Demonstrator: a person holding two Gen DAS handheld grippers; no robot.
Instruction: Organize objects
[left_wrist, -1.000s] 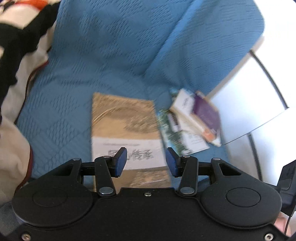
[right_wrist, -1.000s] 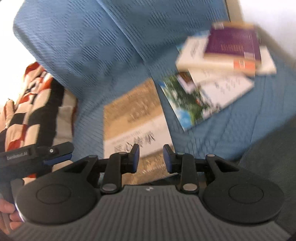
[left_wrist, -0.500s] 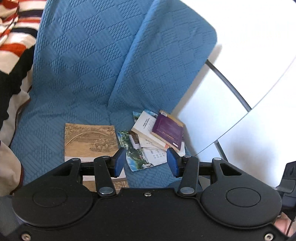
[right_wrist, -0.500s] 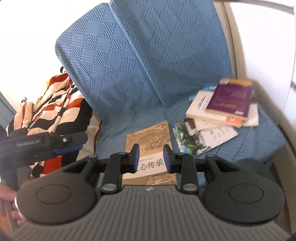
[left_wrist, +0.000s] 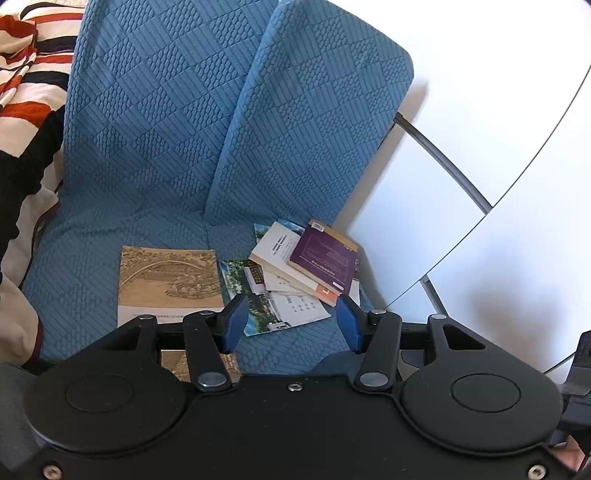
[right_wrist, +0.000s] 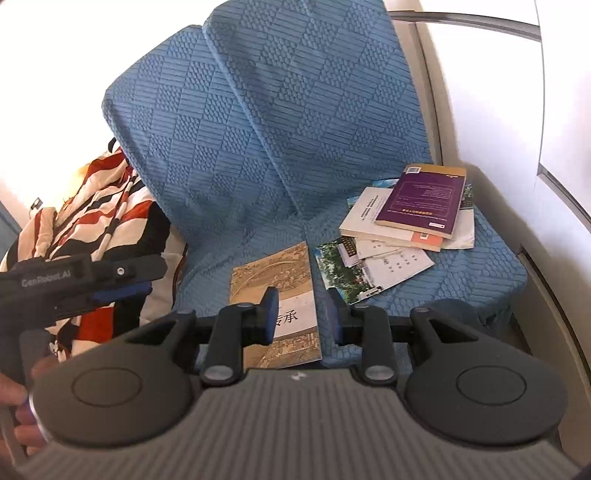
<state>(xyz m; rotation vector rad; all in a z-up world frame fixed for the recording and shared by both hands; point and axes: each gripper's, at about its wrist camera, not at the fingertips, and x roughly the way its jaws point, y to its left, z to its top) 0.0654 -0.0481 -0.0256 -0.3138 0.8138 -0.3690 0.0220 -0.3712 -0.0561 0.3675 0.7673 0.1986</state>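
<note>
At centre frame, on the blue seat (left_wrist: 155, 177), we see a tan book (left_wrist: 168, 280) beside a loose book pile (left_wrist: 306, 266).
Our left gripper (left_wrist: 291, 325) has just been spreading, empty; our right gripper (right_wrist: 303, 314) gapes, empty.

Both grippers tilted downward, nothing gripped. L gripper (left_wrist: 291, 323) had just been opening wider. R gripper (right_wrist: 301, 314) sat part-open.
</note>
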